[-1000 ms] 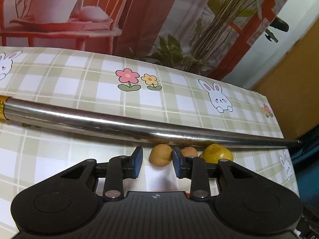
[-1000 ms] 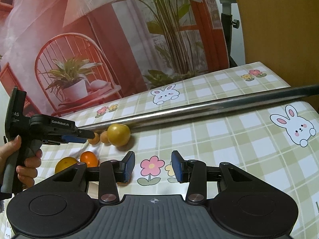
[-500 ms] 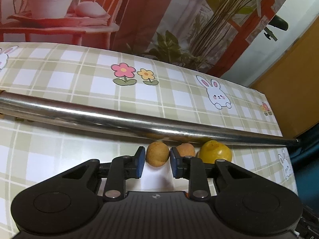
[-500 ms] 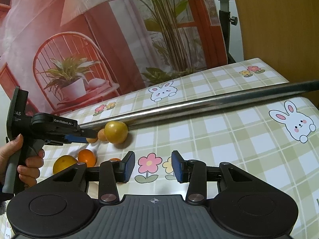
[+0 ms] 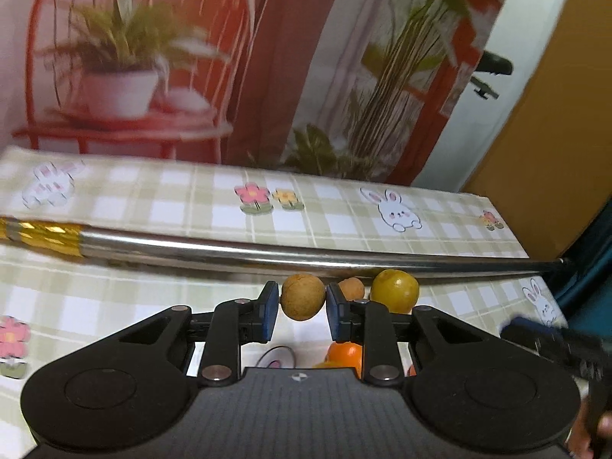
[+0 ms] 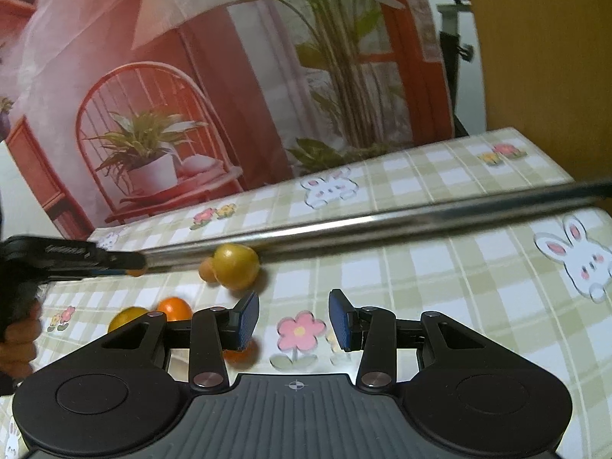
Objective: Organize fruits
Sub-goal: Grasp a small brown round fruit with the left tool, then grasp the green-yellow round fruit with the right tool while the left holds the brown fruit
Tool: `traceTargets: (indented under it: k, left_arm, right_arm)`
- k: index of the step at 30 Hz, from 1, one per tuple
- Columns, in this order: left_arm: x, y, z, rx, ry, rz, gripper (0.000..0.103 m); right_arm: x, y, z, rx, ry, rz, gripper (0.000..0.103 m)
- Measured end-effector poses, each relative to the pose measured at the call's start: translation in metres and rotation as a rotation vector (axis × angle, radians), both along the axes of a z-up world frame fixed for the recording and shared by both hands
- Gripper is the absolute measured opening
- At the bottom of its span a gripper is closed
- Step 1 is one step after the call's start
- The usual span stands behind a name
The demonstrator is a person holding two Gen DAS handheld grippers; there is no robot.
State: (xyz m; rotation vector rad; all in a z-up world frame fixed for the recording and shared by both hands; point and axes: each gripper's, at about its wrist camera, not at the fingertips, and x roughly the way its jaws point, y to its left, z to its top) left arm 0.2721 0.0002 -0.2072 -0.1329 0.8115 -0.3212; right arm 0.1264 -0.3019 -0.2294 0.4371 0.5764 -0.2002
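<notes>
My left gripper is shut on a small tan round fruit and holds it just above the checked tablecloth. Behind it, against a steel pipe, lie a second small tan fruit and a yellow fruit. An orange shows under the right finger. In the right wrist view my right gripper stands open over a flower print, nothing between its fingers. That view shows the yellow fruit, the tan fruit, an orange, a yellow-orange fruit and the left gripper.
The steel pipe lies across the whole table, with a gold-wrapped end at the left. A third orange fruit peeks from under the right gripper's left finger. A hand holds the left gripper's handle. A printed backdrop stands behind the table.
The left gripper's jaws closed on the small tan fruit and lifted it up and back from the pipe. The right gripper has stayed about where it was.
</notes>
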Motion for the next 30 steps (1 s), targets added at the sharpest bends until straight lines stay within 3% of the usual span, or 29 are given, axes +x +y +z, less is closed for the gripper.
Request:
traceTargets:
  k: [6,14,30]
  left_arm:
    - [-0.03,0.017,0.014,0.025,-0.066,0.05,0.029]
    - [-0.048,0.037,0.019,0.012,-0.081,0.093,0.028]
    - [-0.058,0.044,0.012,0.008,-0.059,0.098,0.029]
  right_arm:
    - [0.032,0.002,0.007,0.003,-0.037,0.072,0.039]
    - [0.089,0.018,0.002,-0.021,0.003,0.185,0.039]
    - [0.129,0.016,-0.033,0.033,0.066,0.183,0.044]
